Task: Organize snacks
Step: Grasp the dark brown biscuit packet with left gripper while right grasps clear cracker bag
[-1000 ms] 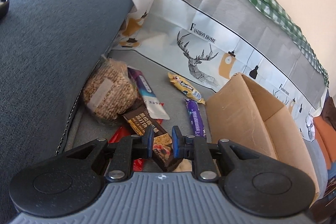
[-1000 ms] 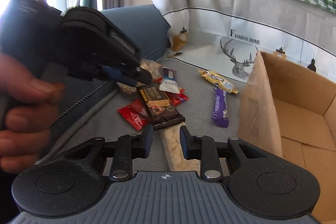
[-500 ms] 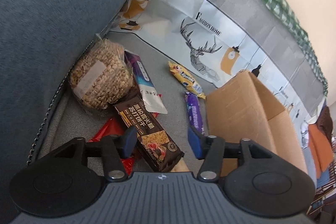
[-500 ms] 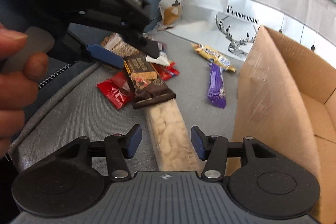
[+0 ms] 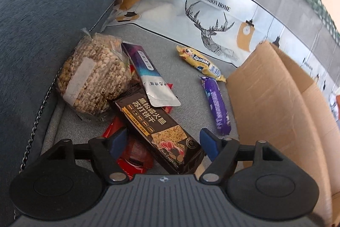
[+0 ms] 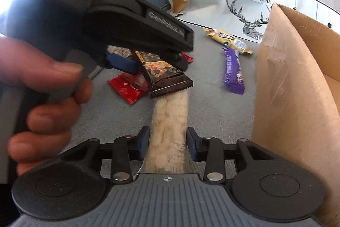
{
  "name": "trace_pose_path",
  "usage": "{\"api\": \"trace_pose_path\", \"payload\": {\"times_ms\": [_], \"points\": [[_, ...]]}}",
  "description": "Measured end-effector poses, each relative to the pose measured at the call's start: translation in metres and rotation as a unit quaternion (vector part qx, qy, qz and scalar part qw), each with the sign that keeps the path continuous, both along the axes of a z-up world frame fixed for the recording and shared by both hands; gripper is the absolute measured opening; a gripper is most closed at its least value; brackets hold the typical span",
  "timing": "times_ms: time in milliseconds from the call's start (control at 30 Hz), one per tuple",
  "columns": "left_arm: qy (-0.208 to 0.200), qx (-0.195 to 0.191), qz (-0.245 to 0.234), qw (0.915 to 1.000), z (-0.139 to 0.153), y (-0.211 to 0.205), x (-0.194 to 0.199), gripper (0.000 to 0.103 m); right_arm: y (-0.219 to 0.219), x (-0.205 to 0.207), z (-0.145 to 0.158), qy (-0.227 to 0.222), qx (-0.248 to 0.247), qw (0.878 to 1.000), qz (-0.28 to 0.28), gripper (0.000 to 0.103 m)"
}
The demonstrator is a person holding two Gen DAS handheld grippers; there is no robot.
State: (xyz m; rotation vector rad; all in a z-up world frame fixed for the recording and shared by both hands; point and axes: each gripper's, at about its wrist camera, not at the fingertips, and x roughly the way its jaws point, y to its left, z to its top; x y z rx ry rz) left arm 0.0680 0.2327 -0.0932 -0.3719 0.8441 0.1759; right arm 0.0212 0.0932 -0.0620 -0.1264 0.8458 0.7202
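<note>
- L gripper (image 5: pixel 163 142): jaws spread wide, one on each side of the dark cracker pack (image 5: pixel 158 130); not touching it as far as I can see.
- R gripper (image 6: pixel 167 143): jaws apart w/ a pale long snack pack (image 6: pixel 170 120) between them; contact unclear, motion blur.
- Cracker pack lies on the grey sofa seat (image 5: pixel 182 69), its near end over the pale pack, a red wrapper (image 5: pixel 132 155) under it.
- Puffed-grain bag (image 5: pixel 93 76) sits against the sofa back; silver-purple sachet (image 5: pixel 148 76) leans on it.
- Purple bar (image 5: pixel 217 105) & yellow bar (image 5: pixel 200 63) lie just beside the cardboard box (image 5: pixel 269 103), R of the pile.
- Person's hand (image 6: pixel 40 97) grips the L gripper's handle.
</note>
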Motion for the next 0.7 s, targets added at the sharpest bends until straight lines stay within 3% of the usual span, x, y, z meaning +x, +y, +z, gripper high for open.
{"api": "trace_pose_path", "payload": {"times_ms": [167, 367, 467, 500, 600, 700], "points": [[0.003, 0.023, 0.001, 0.9997, 0.0, -0.003, -0.001, 0.073, 0.001, -0.004, 0.001, 0.006, 0.01, 1.0, 0.011, 0.039], [0.01, 0.032, 0.027, 0.9991, 0.006, 0.006, -0.008, 0.047, 0.002, -0.005, 0.001, 0.005, 0.006, 1.0, 0.013, 0.038], [0.02, 0.035, 0.034, 0.9986, 0.012, 0.01, -0.011, 0.023, 0.002, -0.002, 0.001, 0.007, 0.005, 1.0, 0.012, 0.038], [0.029, 0.038, 0.036, 0.9982, 0.013, 0.012, -0.012, 0.019, 0.002, -0.002, 0.001, 0.007, 0.005, 1.0, 0.011, 0.038], [0.056, 0.037, 0.035, 0.9971, 0.015, 0.017, -0.013, 0.018, 0.003, -0.003, 0.001, 0.005, 0.002, 1.0, 0.011, 0.038], [0.07, 0.031, 0.037, 0.9964, 0.015, 0.022, -0.015, 0.022, 0.003, -0.004, 0.001, 0.006, 0.0, 1.0, 0.011, 0.038]]}}
